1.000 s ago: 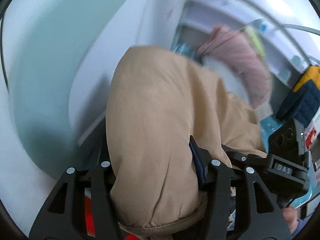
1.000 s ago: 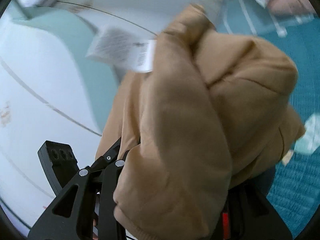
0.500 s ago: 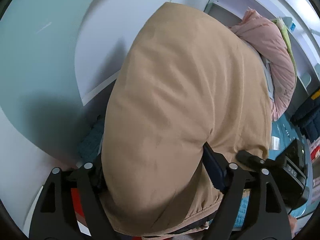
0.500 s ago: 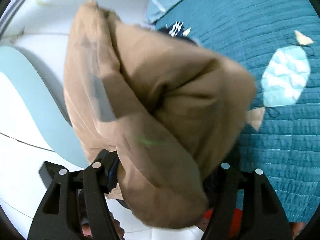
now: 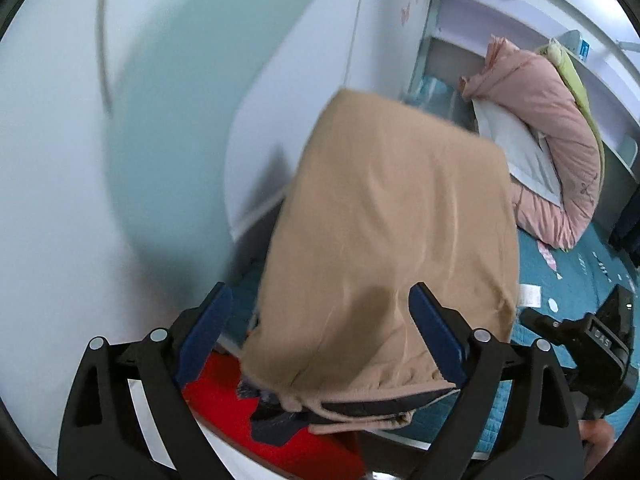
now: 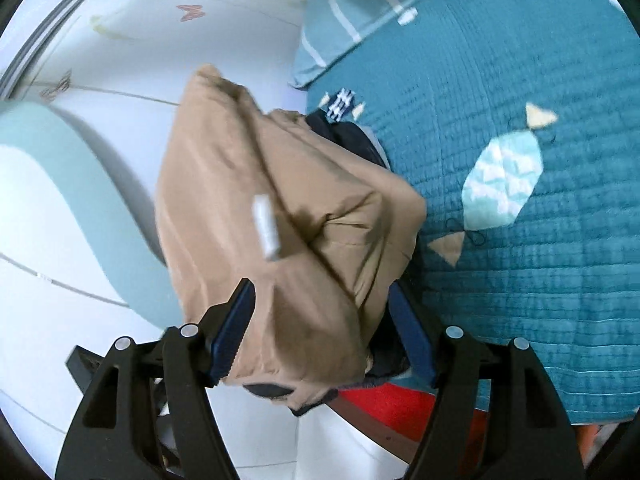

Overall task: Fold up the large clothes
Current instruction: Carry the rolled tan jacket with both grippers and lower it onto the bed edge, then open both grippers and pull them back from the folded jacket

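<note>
A folded tan garment with a dark lining fills the middle of both wrist views; in the right wrist view it carries a white tag. My left gripper has its blue pads wide apart, and the garment drapes over and between them. My right gripper is also spread wide, with the bundle lying between its pads. The garment hangs at the edge of a teal quilted bed, near the wall. My right gripper's body shows at the right of the left wrist view.
A pink padded jacket and a white pillow lie at the bed's far end. A striped teal pillow lies by the wall. A red bed frame edge runs below the garment. White and pale green wall panels stand at left.
Both grippers have opened from their grip on the tan garment. The garment has dropped lower, toward the bed's edge, and both cameras have tilted downward.
</note>
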A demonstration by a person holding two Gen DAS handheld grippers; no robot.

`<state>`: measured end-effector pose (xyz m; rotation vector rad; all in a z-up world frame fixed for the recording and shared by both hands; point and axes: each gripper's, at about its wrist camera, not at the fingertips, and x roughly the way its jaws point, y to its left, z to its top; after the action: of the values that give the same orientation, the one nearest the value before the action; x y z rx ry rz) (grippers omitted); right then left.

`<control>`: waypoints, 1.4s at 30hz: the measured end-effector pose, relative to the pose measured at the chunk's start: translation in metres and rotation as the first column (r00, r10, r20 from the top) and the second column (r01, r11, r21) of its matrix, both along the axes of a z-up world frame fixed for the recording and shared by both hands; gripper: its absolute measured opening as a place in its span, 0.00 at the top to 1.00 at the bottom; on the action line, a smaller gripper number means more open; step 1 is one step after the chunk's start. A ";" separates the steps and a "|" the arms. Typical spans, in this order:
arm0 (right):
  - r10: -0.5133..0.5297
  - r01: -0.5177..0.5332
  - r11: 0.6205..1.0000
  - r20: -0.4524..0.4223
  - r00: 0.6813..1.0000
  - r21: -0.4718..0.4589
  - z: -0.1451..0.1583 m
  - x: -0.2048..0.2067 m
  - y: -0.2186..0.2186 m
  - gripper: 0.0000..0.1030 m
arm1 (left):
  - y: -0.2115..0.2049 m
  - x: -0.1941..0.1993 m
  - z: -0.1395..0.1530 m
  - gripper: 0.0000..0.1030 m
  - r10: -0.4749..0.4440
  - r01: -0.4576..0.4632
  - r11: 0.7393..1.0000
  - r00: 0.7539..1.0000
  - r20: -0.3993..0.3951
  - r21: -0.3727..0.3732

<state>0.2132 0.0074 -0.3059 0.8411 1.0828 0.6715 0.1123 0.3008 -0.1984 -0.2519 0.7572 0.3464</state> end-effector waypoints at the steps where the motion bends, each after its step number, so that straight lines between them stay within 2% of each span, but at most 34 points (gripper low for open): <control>1: 0.006 -0.006 1.000 0.015 1.000 -0.015 0.008 -0.002 -0.002 0.36 | -0.004 -0.006 0.007 0.12 0.015 -0.015 1.000 1.000 0.009 0.012; 6: 0.080 -0.063 0.990 0.128 0.989 -0.126 0.048 -0.017 -0.001 0.36 | -0.033 -0.033 0.029 0.11 0.025 -0.025 0.998 1.000 0.012 0.066; 10: 0.162 -0.091 0.958 0.254 0.954 -0.271 0.082 -0.051 -0.008 0.36 | -0.062 -0.054 0.038 0.10 -0.001 0.002 0.996 1.000 -0.001 0.094; 15: 0.231 -0.074 0.906 0.341 0.911 -0.416 0.102 -0.081 -0.008 0.33 | -0.104 -0.075 0.052 0.09 -0.026 0.026 0.994 1.000 0.000 0.101; 16: 0.236 -0.060 0.895 0.357 0.904 -0.441 0.108 -0.089 -0.011 0.32 | -0.115 -0.079 0.056 0.08 -0.038 0.038 0.993 0.999 0.003 0.111; 18: 0.237 -0.030 0.883 0.389 0.890 -0.469 0.111 -0.099 -0.017 0.19 | -0.138 -0.089 0.063 0.07 -0.063 0.061 0.989 0.998 0.010 0.135; 19: 0.234 -0.002 0.875 0.419 0.878 -0.484 0.119 -0.109 -0.024 0.18 | -0.146 -0.093 0.066 0.07 -0.070 0.067 0.987 0.997 0.017 0.144; 23: 0.228 0.054 0.863 0.482 0.846 -0.503 0.143 -0.138 -0.045 0.14 | -0.186 -0.108 0.083 0.06 -0.116 0.105 0.980 0.992 0.056 0.170; 27: 0.193 0.132 0.858 0.551 0.812 -0.496 0.170 -0.161 -0.074 0.13 | -0.217 -0.122 0.102 0.06 -0.131 0.104 0.971 0.985 0.116 0.216; 32: 0.164 0.197 0.847 0.595 0.787 -0.494 0.196 -0.185 -0.105 0.09 | -0.250 -0.132 0.122 0.05 -0.162 0.117 0.958 0.974 0.160 0.261; 36: 0.135 0.232 0.851 0.624 0.770 -0.471 0.213 -0.205 -0.128 0.08 | -0.273 -0.145 0.139 0.05 -0.181 0.118 0.951 0.962 0.206 0.285; 42: 0.126 0.308 0.820 0.677 0.725 -0.482 0.237 -0.235 -0.149 0.07 | -0.297 -0.162 0.161 0.05 -0.232 0.146 0.941 0.935 0.269 0.307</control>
<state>-0.0219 -0.1412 -0.0686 0.0728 0.4820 0.4596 -0.0492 0.0039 -0.0375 0.0413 0.4173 0.2197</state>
